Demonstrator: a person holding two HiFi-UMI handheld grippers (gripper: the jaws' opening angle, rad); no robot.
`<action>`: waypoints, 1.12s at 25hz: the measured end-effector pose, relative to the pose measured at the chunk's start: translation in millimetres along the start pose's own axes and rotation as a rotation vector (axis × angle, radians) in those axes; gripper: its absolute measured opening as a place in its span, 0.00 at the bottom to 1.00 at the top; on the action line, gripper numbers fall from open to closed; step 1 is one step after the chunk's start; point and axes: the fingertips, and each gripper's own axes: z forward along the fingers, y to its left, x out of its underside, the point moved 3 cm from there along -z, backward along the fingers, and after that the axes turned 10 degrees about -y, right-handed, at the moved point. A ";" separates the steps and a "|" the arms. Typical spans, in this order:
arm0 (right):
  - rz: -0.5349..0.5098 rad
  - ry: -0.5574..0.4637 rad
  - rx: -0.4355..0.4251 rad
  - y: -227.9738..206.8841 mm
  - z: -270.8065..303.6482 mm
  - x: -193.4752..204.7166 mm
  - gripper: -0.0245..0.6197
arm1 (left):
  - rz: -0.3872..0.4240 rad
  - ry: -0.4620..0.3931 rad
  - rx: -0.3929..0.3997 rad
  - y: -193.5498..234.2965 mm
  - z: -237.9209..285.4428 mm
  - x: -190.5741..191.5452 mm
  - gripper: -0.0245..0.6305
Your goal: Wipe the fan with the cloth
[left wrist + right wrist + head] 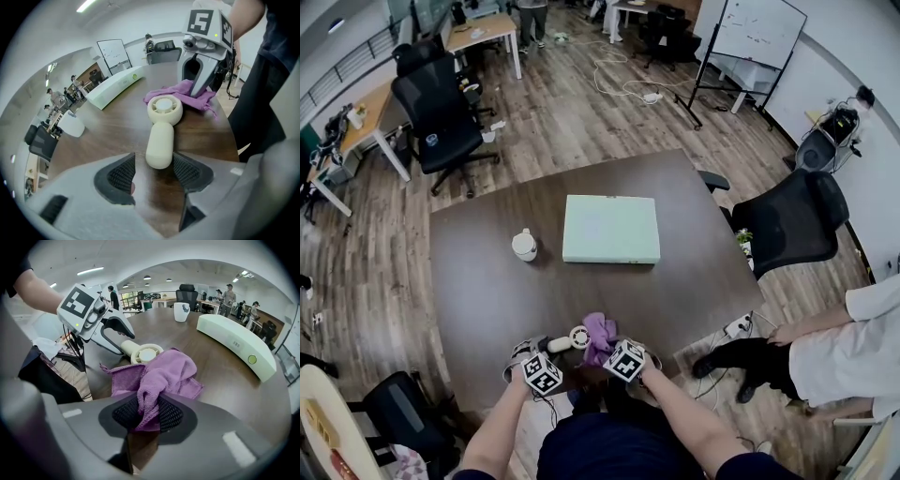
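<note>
Head view: white mug (524, 245), contents unseen, stands beyond fan (571, 340) and cloth (600, 329).

Cream handheld fan (161, 129) lying flat, bunched purple cloth (180, 91) against its head

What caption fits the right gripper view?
The right tool pinches a purple fluffy cloth beside the small cream handheld fan on a brown table.
</note>
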 end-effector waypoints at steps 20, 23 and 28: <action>0.087 -0.081 -0.017 -11.7 -2.7 19.4 0.21 | 0.186 0.088 0.205 -23.3 53.2 -85.0 0.54; 0.091 -0.085 -0.022 -13.6 -3.3 20.9 0.21 | 0.171 0.097 0.226 -24.5 58.1 -91.1 0.56; 0.110 -0.095 -0.031 -12.7 -3.9 16.5 0.21 | 0.173 0.119 0.249 -22.0 64.1 -94.5 0.59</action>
